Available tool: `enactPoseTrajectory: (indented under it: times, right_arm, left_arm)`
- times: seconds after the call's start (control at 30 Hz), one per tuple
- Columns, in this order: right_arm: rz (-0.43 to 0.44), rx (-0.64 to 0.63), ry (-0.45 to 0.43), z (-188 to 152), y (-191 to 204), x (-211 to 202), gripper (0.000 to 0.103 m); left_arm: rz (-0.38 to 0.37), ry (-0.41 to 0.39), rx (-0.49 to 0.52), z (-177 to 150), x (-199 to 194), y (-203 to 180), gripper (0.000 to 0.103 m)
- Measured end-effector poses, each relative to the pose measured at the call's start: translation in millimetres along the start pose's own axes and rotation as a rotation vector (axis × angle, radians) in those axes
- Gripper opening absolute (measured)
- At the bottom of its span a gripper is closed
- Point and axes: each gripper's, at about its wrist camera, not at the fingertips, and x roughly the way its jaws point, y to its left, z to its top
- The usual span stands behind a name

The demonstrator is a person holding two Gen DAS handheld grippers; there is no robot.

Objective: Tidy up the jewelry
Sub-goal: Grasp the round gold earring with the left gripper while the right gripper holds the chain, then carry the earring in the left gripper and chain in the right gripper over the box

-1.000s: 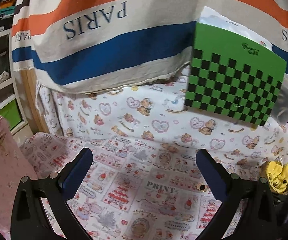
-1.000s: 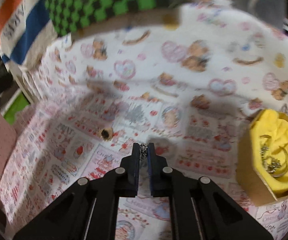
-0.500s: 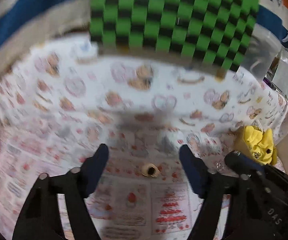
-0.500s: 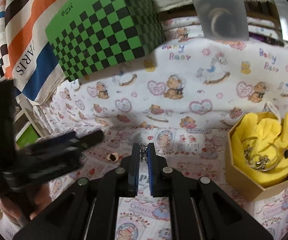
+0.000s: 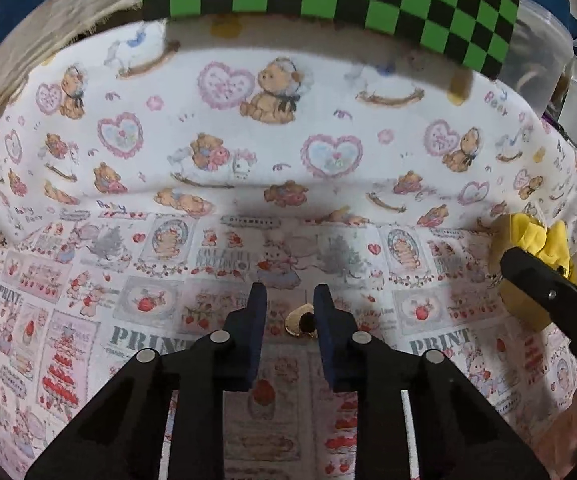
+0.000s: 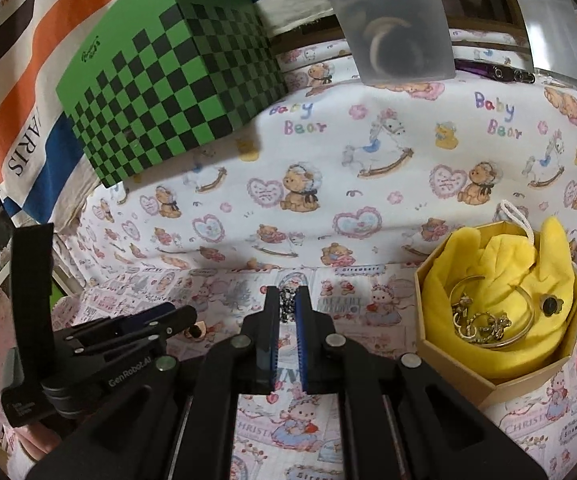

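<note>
1. The left tool is matte black, with two dark blue finger pads and round silver screws along its linkage arms.
2. The right tool has the same black frame, blue ribbed pads and silver screws.
3. White "GenRobot.AI" lettering marks the left tool's side.
4. Bare skin of the right hand shows.

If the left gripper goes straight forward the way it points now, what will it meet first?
Most likely the small gold earring on the printed cloth, which lies between the tips of the left gripper; its jaws are part open. Depth is unclear, so the tips may meet the cloth itself first.
</note>
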Motion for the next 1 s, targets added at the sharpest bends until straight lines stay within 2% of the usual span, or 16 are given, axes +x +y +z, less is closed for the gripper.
enactPoseTrajectory:
  times: [0.17,0.43,0.47,0.53,0.83,1.0]
  right_arm:
    - [-0.005,0.0,0.005,0,0,1,0.007]
    - [-0.015,-0.007,0.013,-1,0,5,0.007]
    - [-0.017,-0.01,0.017,-2,0,6,0.007]
    - [-0.022,-0.022,0.019,-2,2,7,0.007]
    - [-0.006,-0.024,-0.01,1,4,-2,0.007]
    - [-0.006,-0.006,-0.063,5,2,-19,0.007]
  left_arm:
    - [-0.064,0.046,-0.001,-1,16,-2,0.02]
    - [-0.075,0.043,-0.015,-3,23,-2,0.017]
    - [-0.074,0.036,-0.017,-3,22,-2,0.017]
    - [-0.063,0.015,-0.028,-6,15,0,0.008]
    - [-0.077,-0.099,-0.054,-6,-29,13,0.007]
    - [-0.056,-0.194,-0.034,-5,-64,8,0.007]
